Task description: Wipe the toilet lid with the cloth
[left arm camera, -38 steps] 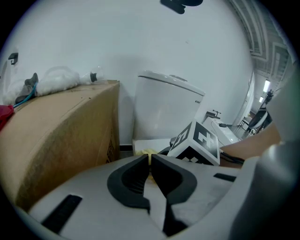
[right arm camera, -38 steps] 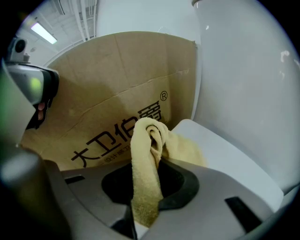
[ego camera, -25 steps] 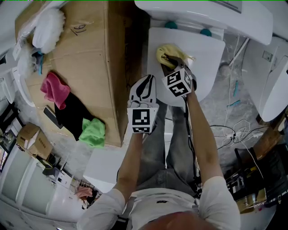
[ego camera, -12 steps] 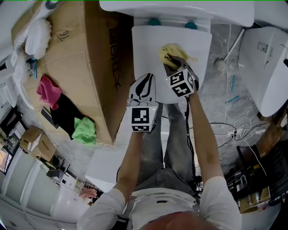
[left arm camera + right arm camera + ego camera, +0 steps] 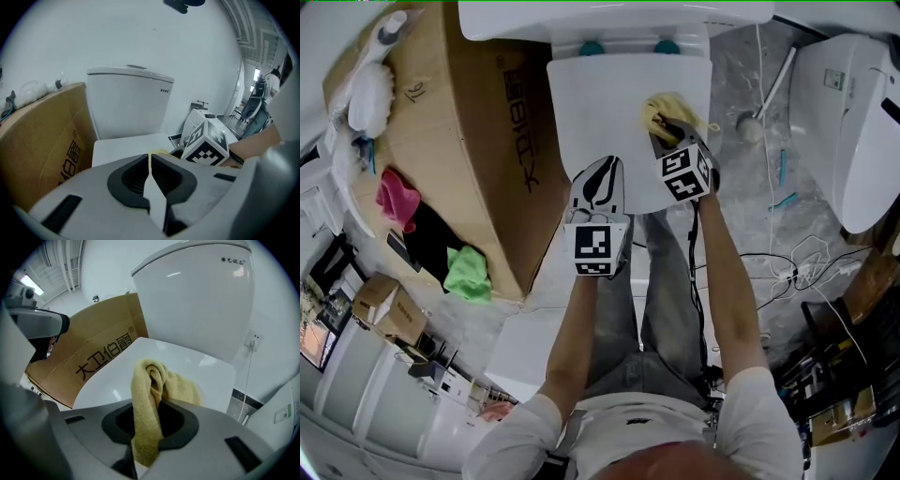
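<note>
My right gripper [image 5: 667,133] clamps the cloth [image 5: 659,112] on the toilet lid [image 5: 600,103]; left gripper [image 5: 600,171] clenched empty; I'd press flat, overlapping strokes.

- Bare lid [image 5: 600,112] gives free room left of the cloth [image 5: 661,112].
- A box [image 5: 478,122] stands just beside the lid's left edge.
- The tank [image 5: 609,17] blocks its far end.

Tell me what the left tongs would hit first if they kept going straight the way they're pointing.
Most likely the closed toilet lid: the left tongs, shut and empty, angle down at its near part. The yellow cloth lies just beyond, though depth is hard to judge.
</note>
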Tool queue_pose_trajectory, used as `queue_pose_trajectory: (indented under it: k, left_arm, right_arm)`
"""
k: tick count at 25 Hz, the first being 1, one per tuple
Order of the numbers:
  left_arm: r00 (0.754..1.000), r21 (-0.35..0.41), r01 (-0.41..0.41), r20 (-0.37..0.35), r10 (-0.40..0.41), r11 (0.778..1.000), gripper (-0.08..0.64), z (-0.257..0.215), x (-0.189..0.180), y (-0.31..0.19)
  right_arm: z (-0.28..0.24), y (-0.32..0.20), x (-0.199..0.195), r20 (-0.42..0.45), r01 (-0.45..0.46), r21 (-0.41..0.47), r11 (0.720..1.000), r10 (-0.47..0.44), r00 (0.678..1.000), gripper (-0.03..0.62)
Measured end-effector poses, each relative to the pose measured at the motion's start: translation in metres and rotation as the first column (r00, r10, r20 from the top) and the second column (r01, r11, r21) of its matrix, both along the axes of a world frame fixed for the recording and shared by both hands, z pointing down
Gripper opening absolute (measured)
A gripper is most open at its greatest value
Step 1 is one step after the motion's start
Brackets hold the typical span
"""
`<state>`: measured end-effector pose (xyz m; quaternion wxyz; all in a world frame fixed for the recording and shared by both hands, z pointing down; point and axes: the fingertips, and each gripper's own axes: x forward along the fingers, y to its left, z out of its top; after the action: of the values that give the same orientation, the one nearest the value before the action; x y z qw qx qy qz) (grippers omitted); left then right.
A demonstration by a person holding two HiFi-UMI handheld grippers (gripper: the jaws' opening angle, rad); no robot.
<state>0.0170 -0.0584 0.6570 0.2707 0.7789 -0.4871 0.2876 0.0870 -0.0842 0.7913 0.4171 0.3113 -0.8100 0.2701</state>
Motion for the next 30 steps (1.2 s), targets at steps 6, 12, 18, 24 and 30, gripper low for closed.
queue_pose_trajectory:
  k: [6, 12, 18, 24, 30]
  left_arm:
    - [0.999, 0.006, -0.032, -0.004, 0.032, 0.999, 0.041, -0.004, 0.02, 0.005]
    - [0.999, 0.01, -0.034, -0.006, 0.034, 0.999, 0.041, -0.005, 0.019, 0.015]
    - [0.999, -0.001, -0.031, -0.005, 0.031, 1.0, 0.041, -0.006, 0.002, 0.03]
    - [0.999, -0.023, -0.038, -0.017, 0.037, 0.999, 0.041, -0.001, -0.027, 0.044]
    - [0.998, -0.037, -0.047, -0.031, 0.046, 0.998, 0.041, 0.001, -0.06, 0.056]
  right_arm:
    - [0.002, 0.003, 0.035, -0.033, -0.062, 0.0, 0.998, 0.062, 0.998, 0.1]
    - [0.004, 0.005, 0.054, -0.056, -0.13, 0.018, 0.991, 0.131, 0.99, 0.1]
    - [0.005, 0.011, 0.067, -0.106, -0.219, 0.035, 0.975, 0.221, 0.969, 0.1]
    - [0.008, 0.021, 0.069, -0.176, -0.282, 0.049, 0.958, 0.286, 0.942, 0.1]
    - [0.008, 0.034, 0.058, -0.211, -0.346, 0.043, 0.937, 0.347, 0.914, 0.1]
